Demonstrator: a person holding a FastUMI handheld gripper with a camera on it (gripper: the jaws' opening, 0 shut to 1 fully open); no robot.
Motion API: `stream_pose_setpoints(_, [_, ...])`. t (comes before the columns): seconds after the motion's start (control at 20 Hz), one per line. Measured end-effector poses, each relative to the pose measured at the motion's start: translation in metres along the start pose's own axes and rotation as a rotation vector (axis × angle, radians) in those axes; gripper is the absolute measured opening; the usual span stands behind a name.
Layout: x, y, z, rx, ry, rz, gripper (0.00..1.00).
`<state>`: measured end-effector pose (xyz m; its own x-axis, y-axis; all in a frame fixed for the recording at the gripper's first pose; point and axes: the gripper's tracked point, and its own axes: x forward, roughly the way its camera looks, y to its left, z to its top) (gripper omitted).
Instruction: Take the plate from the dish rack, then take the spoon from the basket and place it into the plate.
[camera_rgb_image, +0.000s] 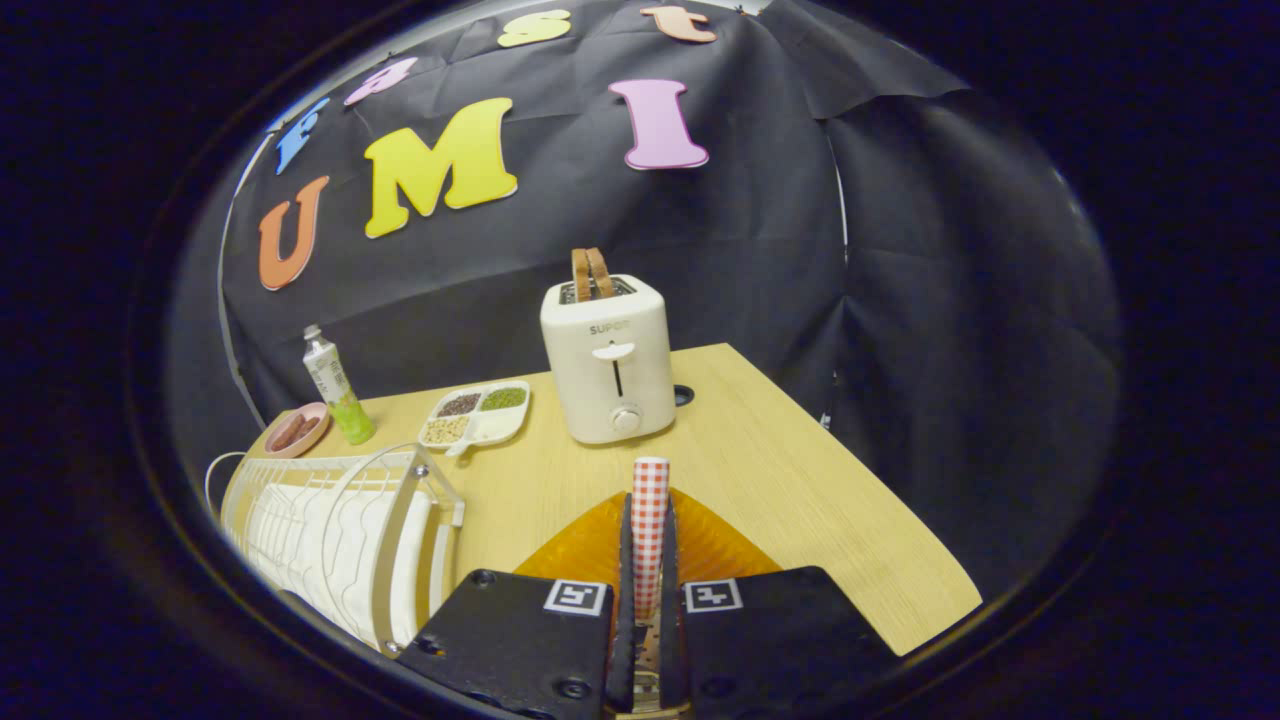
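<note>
My gripper (648, 522) is shut on the spoon (650, 485), whose red-and-white checked handle sticks up past the fingertips; the bowl end is hidden between the fingers. Directly under and just ahead of the fingers lies the orange ribbed plate (712, 545) on the wooden table, partly covered by the gripper body. The white wire dish rack (340, 530) stands to the left of the fingers, with no plate seen in it.
Beyond the fingers stands a white toaster (608, 365) with two slices of bread in it. Left of it lie a white sectioned tray of grains (478, 412), a green-and-white bottle (338, 388) and a pink dish (298, 430). The table's edge (880, 520) runs close on the right.
</note>
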<state>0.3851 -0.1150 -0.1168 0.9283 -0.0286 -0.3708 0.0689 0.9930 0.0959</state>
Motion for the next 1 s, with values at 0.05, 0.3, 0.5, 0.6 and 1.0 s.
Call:
stream_pose_setpoints(0.05, [-0.005, 0.001, 0.003, 0.002, -0.017, -0.006, 0.14])
stream_pose_setpoints(0.3, [-0.03, 0.002, 0.025, -0.026, -0.107, -0.025, 0.14])
stream_pose_setpoints(0.5, [-0.068, 0.013, 0.053, -0.064, -0.202, -0.004, 0.14])
stream_pose_setpoints(0.6, [-0.091, 0.017, 0.068, -0.098, -0.261, -0.02, 0.14])
stream_pose_setpoints(1.0, [-0.205, 0.07, 0.115, -0.179, -0.42, 0.018, 0.14])
